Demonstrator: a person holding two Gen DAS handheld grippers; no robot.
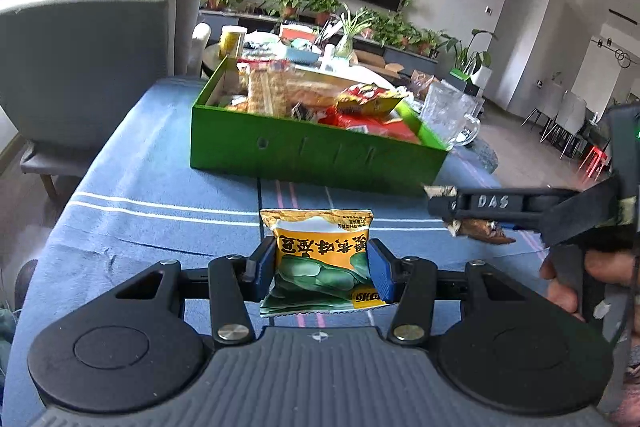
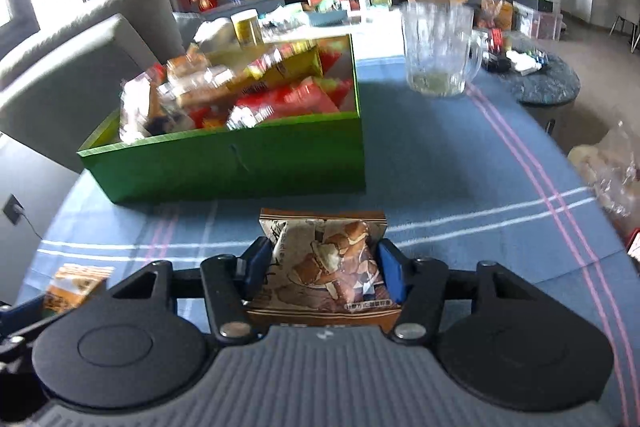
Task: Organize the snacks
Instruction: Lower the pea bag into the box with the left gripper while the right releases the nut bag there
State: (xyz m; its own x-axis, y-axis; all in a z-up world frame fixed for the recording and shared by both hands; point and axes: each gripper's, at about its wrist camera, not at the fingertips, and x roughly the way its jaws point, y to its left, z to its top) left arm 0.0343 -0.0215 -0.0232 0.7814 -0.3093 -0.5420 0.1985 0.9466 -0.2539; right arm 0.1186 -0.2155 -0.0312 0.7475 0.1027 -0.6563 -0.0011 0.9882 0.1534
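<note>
The left tool (image 1: 322, 269) is clamped on a yellow and green snack packet (image 1: 320, 259), its blue pads (image 1: 382, 271) pressing the packet's two sides and holding it above the counter (image 1: 152, 195), which is covered with a blue striped cloth. The right tool (image 2: 324, 269) is clamped on a brown snack packet (image 2: 326, 263) in the same way, one pad on each side. In the left wrist view the right tool reaches in from the right edge with the brown packet in its grip, and part of a hand (image 1: 568, 279) shows behind it.

Beyond both packets a green box (image 2: 240, 163) stands on the counter, already heaped with snack packets of many colours. A clear glass mug (image 2: 440, 51) stands just beside the box's far right corner. A grey armchair (image 1: 88, 55) stands past the counter's left edge.
</note>
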